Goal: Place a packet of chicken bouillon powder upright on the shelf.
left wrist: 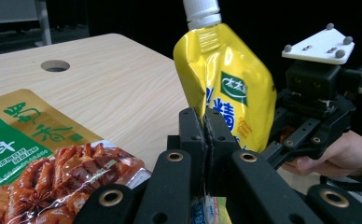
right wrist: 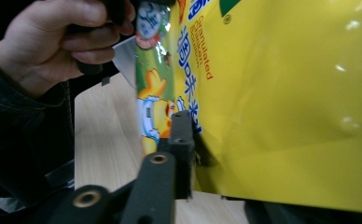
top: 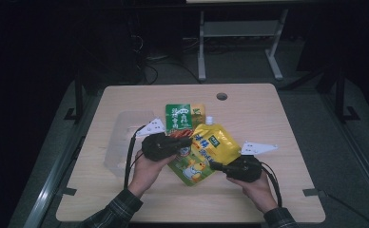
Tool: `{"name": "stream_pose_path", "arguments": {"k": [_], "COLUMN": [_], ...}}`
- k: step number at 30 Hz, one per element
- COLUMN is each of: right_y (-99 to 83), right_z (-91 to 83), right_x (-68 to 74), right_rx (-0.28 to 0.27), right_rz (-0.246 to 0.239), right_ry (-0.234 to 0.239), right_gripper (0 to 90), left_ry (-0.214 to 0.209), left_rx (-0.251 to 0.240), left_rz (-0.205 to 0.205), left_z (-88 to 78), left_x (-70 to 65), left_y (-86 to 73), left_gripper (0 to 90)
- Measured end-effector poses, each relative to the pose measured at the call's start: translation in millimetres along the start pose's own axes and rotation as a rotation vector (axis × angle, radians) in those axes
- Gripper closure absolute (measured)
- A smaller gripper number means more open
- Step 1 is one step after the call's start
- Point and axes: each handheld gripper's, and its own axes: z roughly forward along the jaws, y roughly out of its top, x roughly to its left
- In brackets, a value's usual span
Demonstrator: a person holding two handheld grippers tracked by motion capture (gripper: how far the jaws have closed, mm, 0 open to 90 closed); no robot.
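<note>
1. Looking down from the high view, the left gripper [top: 188,141] has its jaws pinched on the left edge of the yellow spouted pouch [top: 212,147], which lies tilted across the wooden table [top: 268,123] with its white cap pointing away from the person. The right gripper [top: 217,166] meets the pouch's lower right edge, its jaws tight on that edge. A green snack packet [top: 185,116] lies just beyond the left gripper, partly under the pouch, and a clear plastic bag [top: 125,137] rests to that gripper's left.

2. Along the left gripper [left wrist: 205,133] in its own view, both black jaws stand nearly together with the pouch [left wrist: 226,79] clamped between them; the pouch rises upright ahead. The right gripper's body shows beyond the pouch to the right, and the green snack packet [left wrist: 30,144] lies to the left.

3. From the right gripper view, the pouch [right wrist: 286,102] sits just ahead, one jaw pressing its printed face, the other hidden behind it. The person's left hand [right wrist: 53,42] grips farther off.
</note>
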Motion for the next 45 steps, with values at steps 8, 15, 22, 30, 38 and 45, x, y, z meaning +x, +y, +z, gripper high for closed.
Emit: {"name": "stream_pose_path", "arguments": {"k": [8, 15, 22, 30, 38, 45], "right_y": [7.4, 16.5, 18.7, 22.6, 30.4, 41.0], "right_z": [-10.1, -28.7, -29.0, -29.7, -36.8, -39.7], "right_x": [-0.3, -5.1, -5.3, -0.6, 5.2, 7.6], "right_rx": [0.000, -0.080, -0.070, -0.050, -0.075, -0.097], "right_rz": [-0.051, -0.040, -0.057, -0.084, -0.126, -0.135], "right_ry": [0.001, -0.010, -0.031, -0.040, -0.039, -0.061], "right_gripper": [84.7, 85.1, 84.8, 86.7, 87.2, 87.2], "left_ry": [0.017, 0.026, 0.020, 0.016, 0.088, 0.085], "left_rx": [0.020, 0.101, 0.110, 0.104, 0.155, 0.180], "left_rz": [0.011, 0.016, 0.008, 0.006, 0.064, 0.067], "left_z": [1.7, 10.6, 13.8, 12.0, 4.6, -15.8], "left_x": [-1.0, -3.8, -5.8, -3.9, -10.4, -25.3], "left_y": [-4.6, -16.7, -19.6, -19.9, -22.3, -36.6], "left_gripper": [88.1, 88.2, 88.2, 86.8, 53.5, 43.7]}}
